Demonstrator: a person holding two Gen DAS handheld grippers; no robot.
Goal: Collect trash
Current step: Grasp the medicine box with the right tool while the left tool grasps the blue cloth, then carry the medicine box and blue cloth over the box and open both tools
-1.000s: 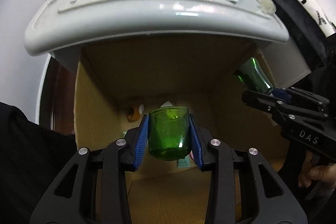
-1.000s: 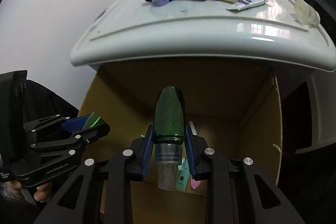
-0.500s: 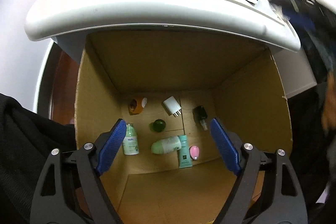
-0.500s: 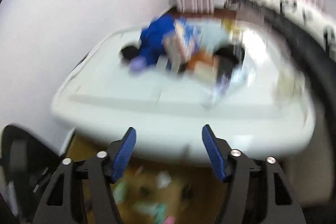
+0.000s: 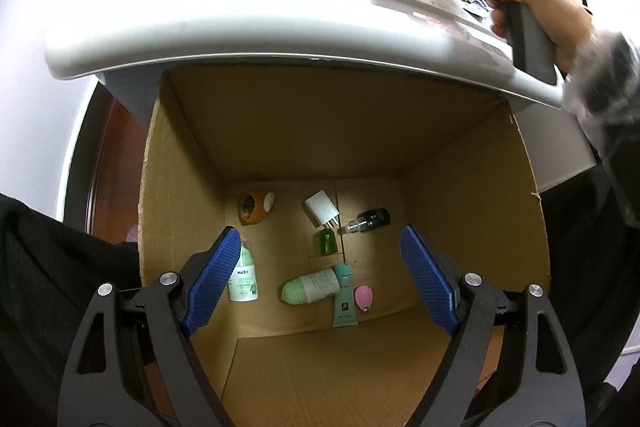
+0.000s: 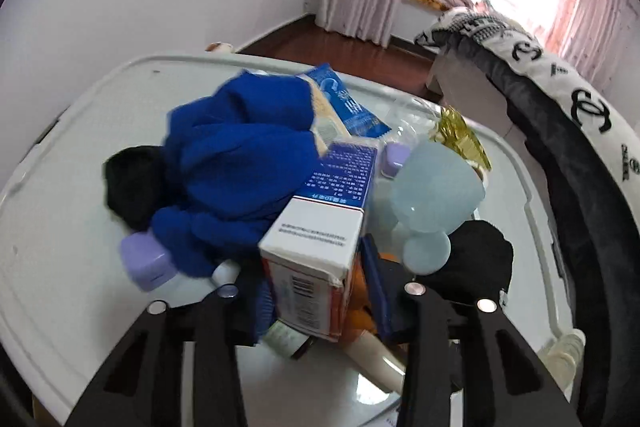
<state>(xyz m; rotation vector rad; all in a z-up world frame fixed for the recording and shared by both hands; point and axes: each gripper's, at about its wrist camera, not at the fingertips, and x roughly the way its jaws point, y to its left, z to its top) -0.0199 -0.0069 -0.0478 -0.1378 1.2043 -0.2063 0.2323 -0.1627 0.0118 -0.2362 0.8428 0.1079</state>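
Note:
In the left wrist view my left gripper [image 5: 320, 281] is open and empty above an open cardboard box [image 5: 192, 163]. On the box floor lie a green cap [image 5: 325, 242], a dark spray bottle [image 5: 370, 219], a white charger [image 5: 321, 213] and several small bottles. In the right wrist view my right gripper [image 6: 320, 301] is over the white table [image 6: 60, 227]. Its jaws stand on either side of a white, blue and orange carton [image 6: 320, 251], which lies against a blue cloth [image 6: 244, 163]. Whether the pads press on the carton cannot be told.
A lilac case [image 6: 146, 259], a pale blue cup [image 6: 432, 199], black cloth [image 6: 132, 183] and tubes crowd the table top. The table edge [image 5: 280, 39] overhangs the box. A bed with a black and white cover [image 6: 568, 131] stands to the right.
Both grippers let go of their green bottle pieces, which now lie in the box. My right gripper rose from the box to the table and came around the carton.

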